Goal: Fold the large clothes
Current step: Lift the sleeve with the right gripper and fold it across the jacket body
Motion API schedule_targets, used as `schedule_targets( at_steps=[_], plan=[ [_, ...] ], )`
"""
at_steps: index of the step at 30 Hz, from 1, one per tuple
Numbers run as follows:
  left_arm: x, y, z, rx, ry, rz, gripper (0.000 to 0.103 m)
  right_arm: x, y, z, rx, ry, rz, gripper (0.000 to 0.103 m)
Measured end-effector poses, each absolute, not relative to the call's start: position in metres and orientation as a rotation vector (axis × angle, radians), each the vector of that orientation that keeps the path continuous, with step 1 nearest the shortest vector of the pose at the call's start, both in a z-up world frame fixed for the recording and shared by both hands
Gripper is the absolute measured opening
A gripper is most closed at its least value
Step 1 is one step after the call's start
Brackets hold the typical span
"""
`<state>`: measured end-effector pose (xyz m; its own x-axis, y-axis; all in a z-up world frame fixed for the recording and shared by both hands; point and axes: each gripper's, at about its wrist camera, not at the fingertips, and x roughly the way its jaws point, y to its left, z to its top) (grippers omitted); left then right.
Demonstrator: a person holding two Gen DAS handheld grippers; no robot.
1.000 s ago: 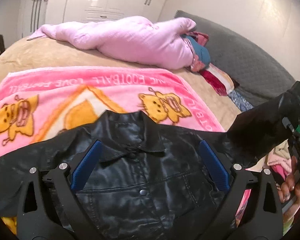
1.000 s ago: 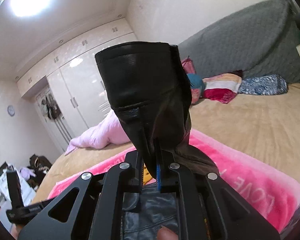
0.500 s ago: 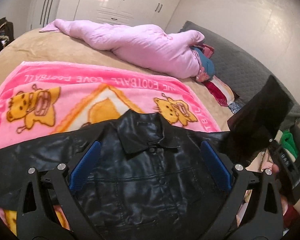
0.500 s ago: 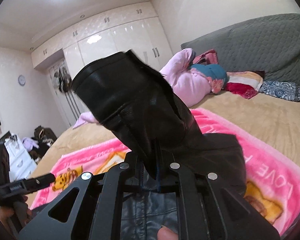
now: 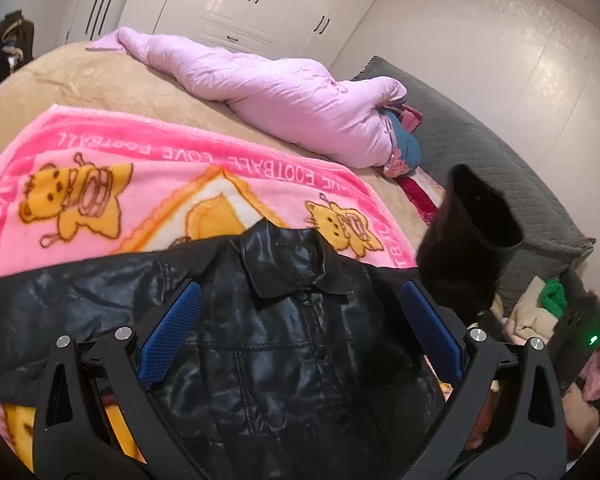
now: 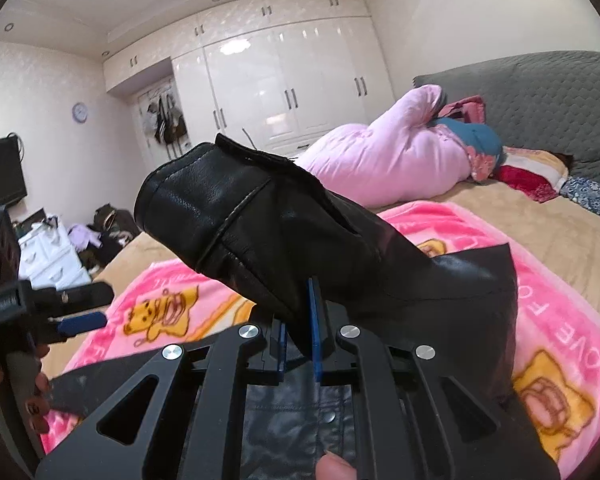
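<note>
The black jacket point(image 5: 300, 344) lies face up and buttoned on the pink cartoon blanket point(image 5: 140, 184) that covers the bed point(image 5: 80, 84), its collar pointing away from the left tool point(image 5: 296, 332). That tool's blue-padded fingers stand wide apart over the chest panel with nothing between them — idle, probably waiting for its turn.

The right tool point(image 6: 300, 332) is clamped tight on the jacket's sleeve point(image 6: 260, 220), which rises from its pads as a stiff tube, cuff end up and open. Lifting it this way likely serves to swing the sleeve across the front for the first fold. The material looks like smooth, glossy leather with fine creases and stitched seams; it holds its shape rather than drooping. Beyond both tools a soft lilac quilt point(image 5: 284, 96) lies bunched on the bed.
</note>
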<state>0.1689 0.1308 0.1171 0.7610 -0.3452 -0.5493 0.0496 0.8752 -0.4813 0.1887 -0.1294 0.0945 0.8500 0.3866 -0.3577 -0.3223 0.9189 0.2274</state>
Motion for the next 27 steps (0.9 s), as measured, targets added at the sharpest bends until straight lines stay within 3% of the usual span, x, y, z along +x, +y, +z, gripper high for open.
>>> schedule_targets(
  at_steps=[25,27],
  plan=[
    [0.157,0.192,0.046,-0.574,0.723,-0.151,0.093,0.169,-0.029,0.004,-0.074,0.644,0.514,0.014],
    [0.159,0.192,0.042,-0.562,0.728,-0.147,0.093,0.167,-0.023,-0.002,-0.106,0.666,0.520,0.026]
  ],
)
